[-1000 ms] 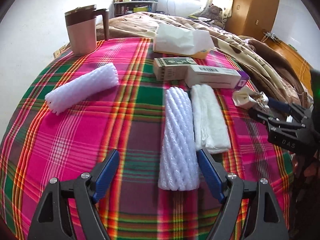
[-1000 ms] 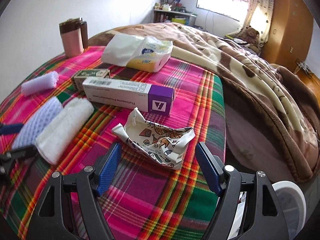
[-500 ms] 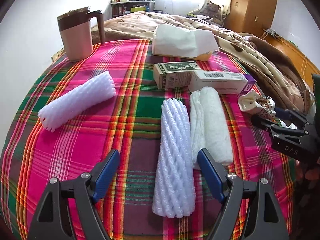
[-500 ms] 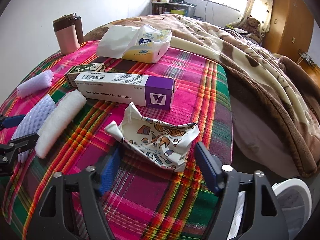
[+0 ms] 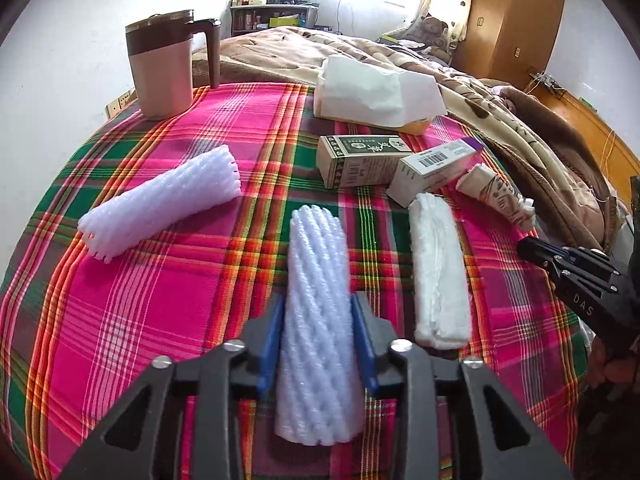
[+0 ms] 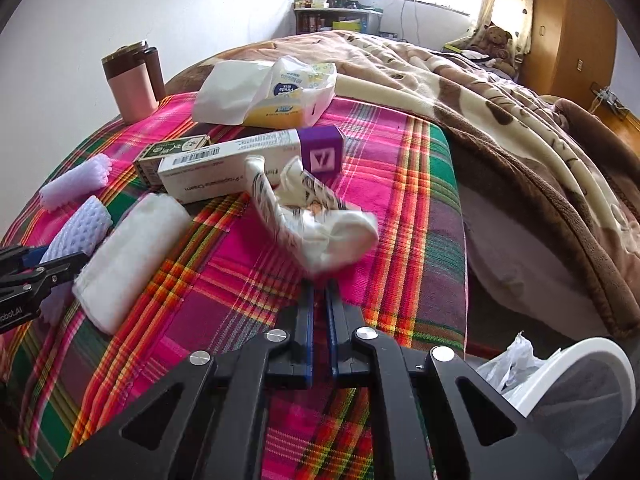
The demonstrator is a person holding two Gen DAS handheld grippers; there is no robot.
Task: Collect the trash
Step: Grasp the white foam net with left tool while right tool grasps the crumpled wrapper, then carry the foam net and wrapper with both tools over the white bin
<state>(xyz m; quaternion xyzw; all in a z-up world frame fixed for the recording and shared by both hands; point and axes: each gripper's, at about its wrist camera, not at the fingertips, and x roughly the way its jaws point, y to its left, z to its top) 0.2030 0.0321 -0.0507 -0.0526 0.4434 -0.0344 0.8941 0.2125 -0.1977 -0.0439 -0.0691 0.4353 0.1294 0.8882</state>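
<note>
Both claws, wide apart a second ago, now grip trash on the plaid-covered bench (image 5: 168, 288): the left claw (image 5: 318, 344) is closing on the foam net sleeve (image 5: 318, 320) between its pads, the right claw (image 6: 318, 300) is clenched on the crumpled wrapper (image 6: 316, 216) just ahead, so both pieces look ready to lift toward the bin (image 6: 576, 376) at its lower right.

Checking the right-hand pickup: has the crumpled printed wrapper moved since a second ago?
Yes. The crumpled wrapper, pinched in the right gripper, now overlaps the purple-ended box; earlier it lay flat, clear of it.
</note>
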